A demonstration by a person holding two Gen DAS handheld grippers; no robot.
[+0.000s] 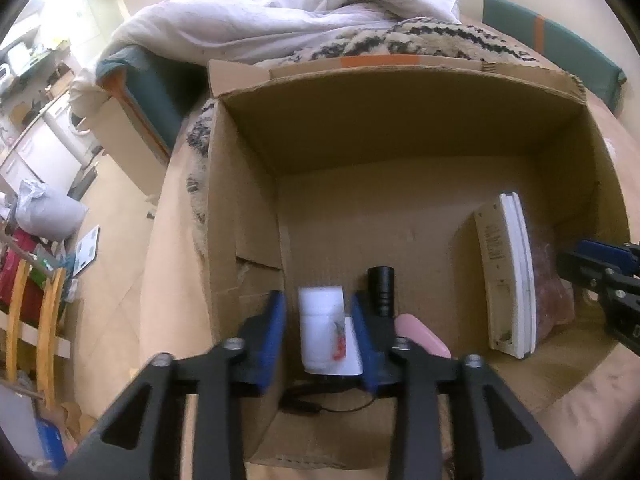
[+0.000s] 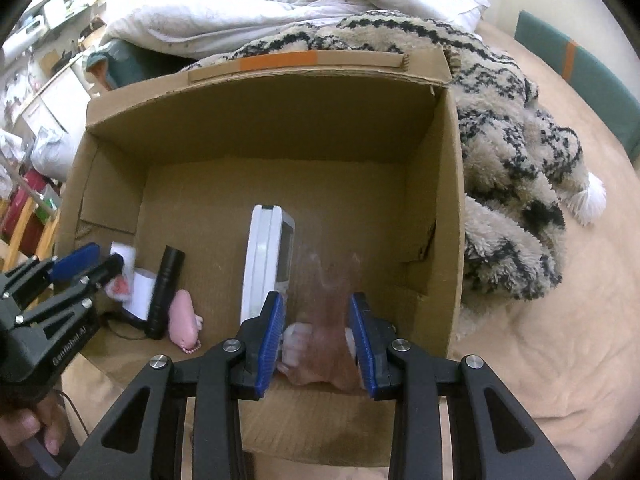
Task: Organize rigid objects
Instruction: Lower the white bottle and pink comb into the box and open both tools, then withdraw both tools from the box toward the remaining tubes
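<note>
An open cardboard box (image 1: 400, 128) (image 2: 280, 120) stands on a beige bed. My left gripper (image 1: 318, 312) is open over the box's near left corner, its fingers either side of a white bottle (image 1: 322, 328) without touching it. Beside the bottle lie a black cylinder (image 1: 382, 290) (image 2: 164, 292) and a pink object (image 1: 424, 336) (image 2: 182, 316). A white remote control (image 1: 506, 276) (image 2: 266, 264) lies further right. My right gripper (image 2: 316, 324) is open around a blurred pinkish translucent object (image 2: 328, 352) just right of the remote. The right gripper also shows in the left wrist view (image 1: 600, 280).
A patterned fluffy blanket (image 2: 512, 152) lies right of and behind the box, with a white duvet (image 1: 280, 12) beyond it. A green headboard (image 2: 592, 80) stands at the far right. Furniture and clutter fill the floor to the left (image 1: 48, 200). A thin black cable (image 1: 332, 404) lies in the box.
</note>
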